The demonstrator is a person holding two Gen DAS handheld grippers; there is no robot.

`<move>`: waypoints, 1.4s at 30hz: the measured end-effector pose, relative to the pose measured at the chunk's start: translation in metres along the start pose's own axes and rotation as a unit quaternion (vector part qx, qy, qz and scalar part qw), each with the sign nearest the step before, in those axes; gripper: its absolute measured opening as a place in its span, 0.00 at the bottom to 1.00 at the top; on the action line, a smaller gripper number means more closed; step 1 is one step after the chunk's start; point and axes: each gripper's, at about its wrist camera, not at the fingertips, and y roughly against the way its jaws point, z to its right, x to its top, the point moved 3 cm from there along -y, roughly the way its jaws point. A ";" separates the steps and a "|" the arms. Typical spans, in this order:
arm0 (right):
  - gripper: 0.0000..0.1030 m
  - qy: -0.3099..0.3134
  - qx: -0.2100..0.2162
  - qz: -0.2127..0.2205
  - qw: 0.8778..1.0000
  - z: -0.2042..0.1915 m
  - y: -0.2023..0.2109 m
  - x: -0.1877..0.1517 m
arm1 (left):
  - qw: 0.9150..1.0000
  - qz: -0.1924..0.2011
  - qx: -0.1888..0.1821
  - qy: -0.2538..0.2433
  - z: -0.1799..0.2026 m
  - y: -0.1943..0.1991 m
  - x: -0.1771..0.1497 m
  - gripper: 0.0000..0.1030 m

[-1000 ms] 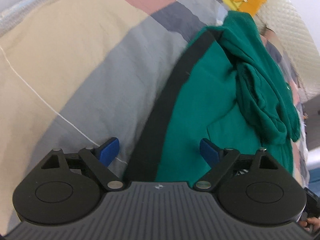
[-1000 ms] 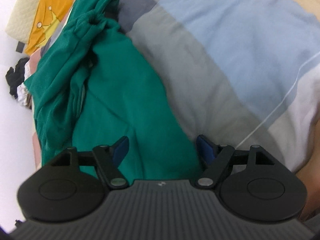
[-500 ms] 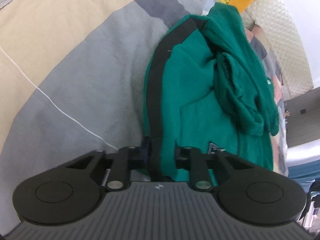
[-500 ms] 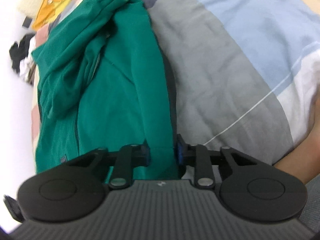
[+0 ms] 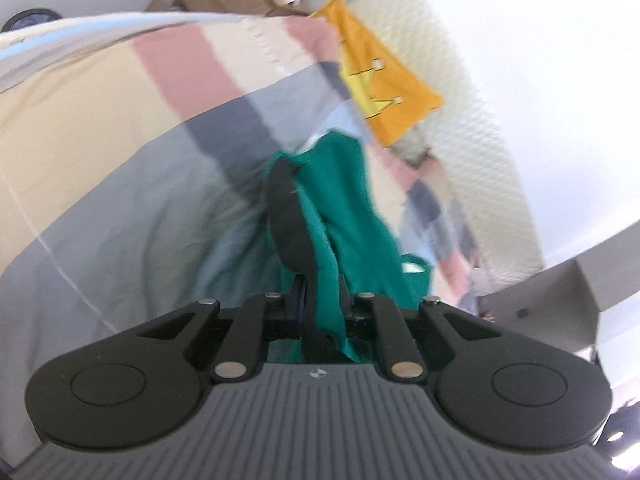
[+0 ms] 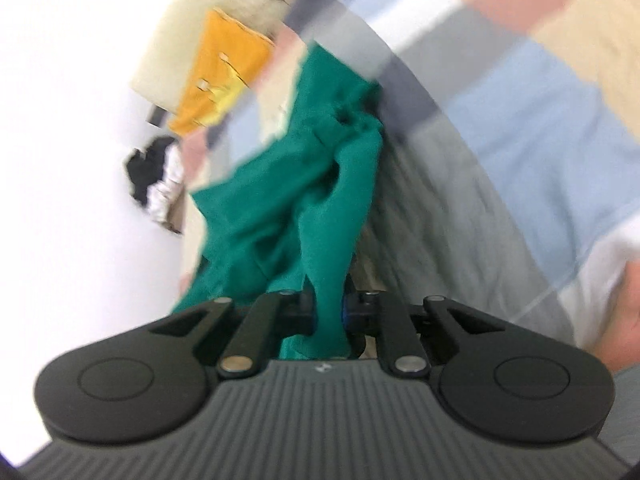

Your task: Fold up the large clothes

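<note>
Both grippers rose w/ green garment point(image 5: 352, 200) pinched between closing jaws

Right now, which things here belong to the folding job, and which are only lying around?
Job:
- green garment, black band along one edge
- left gripper, closing on it
- right gripper, shut on it

Lying about:
- striped bedcover
- yellow cloth
- black-and-white clothes

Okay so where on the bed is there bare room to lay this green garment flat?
Free: the grey and beige bedspread left of the green garment, and the grey-blue stretch right of it. Crowded: by the orange cushion and headboard.
</note>
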 end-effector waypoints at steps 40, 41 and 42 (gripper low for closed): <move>0.13 -0.069 -0.057 0.085 0.992 -0.005 -0.091 0.154 | 0.998 0.009 0.064 0.023 0.093 -0.174 0.101 0.14; 0.13 -0.071 -0.059 0.085 0.992 -0.004 -0.100 0.160 | 0.997 0.012 0.069 0.018 0.093 -0.187 0.106 0.14; 0.13 -0.071 -0.062 0.085 0.992 -0.002 -0.111 0.167 | 0.997 0.013 0.075 0.015 0.092 -0.199 0.111 0.14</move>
